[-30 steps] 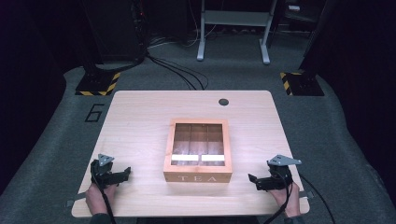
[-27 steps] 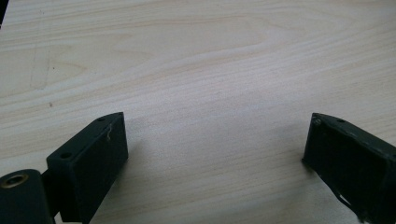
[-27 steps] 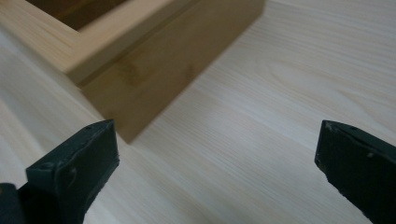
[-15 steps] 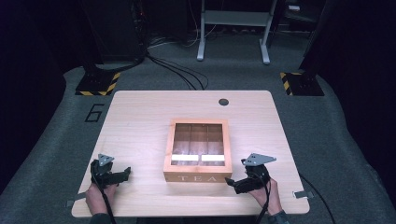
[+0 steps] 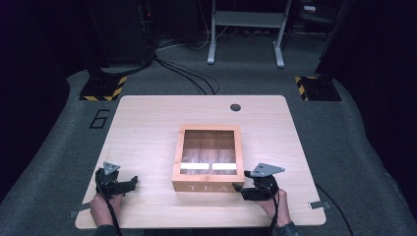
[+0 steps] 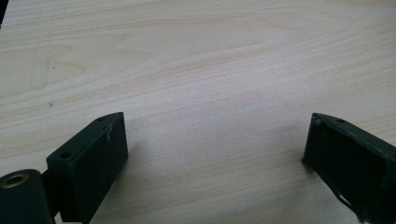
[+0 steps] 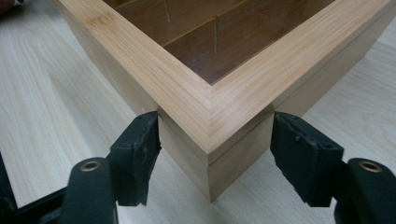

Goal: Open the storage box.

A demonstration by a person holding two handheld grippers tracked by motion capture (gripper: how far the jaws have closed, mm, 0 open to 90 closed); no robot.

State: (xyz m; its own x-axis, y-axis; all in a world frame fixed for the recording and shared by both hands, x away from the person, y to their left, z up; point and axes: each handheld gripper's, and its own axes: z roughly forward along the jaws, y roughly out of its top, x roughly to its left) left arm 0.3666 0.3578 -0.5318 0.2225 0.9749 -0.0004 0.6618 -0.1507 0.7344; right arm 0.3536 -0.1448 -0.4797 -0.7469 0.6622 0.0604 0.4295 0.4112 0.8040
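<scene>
The tea box (image 7: 219,116) has its near right corner wedged between your right gripper's (image 7: 215,154) jaws, which have just been closing. In the right gripper view the left pad touches, or all but touches, the box's front wall, and the right pad lies against the side wall. The corner points straight at you, so you are clamping across a diagonal rather than two parallel faces; I cannot tell whether the pads truly press yet. That is the relation your next move turns on: a hold on a corner may slip or twist the box as you squeeze.

From above, the right gripper (image 5: 244,191) sits at the box's (image 5: 208,160) front right corner, beside the face lettered TEA. The box lies square to the table (image 5: 147,128), near its front middle. The lid is a wooden frame around a clear pane; through it you see dividers forming compartments, and nothing in them that I can make out.

Your left gripper (image 5: 129,184) rests well apart to the left, jaws spread wide over bare wood in the left gripper view, holding nothing.
</scene>
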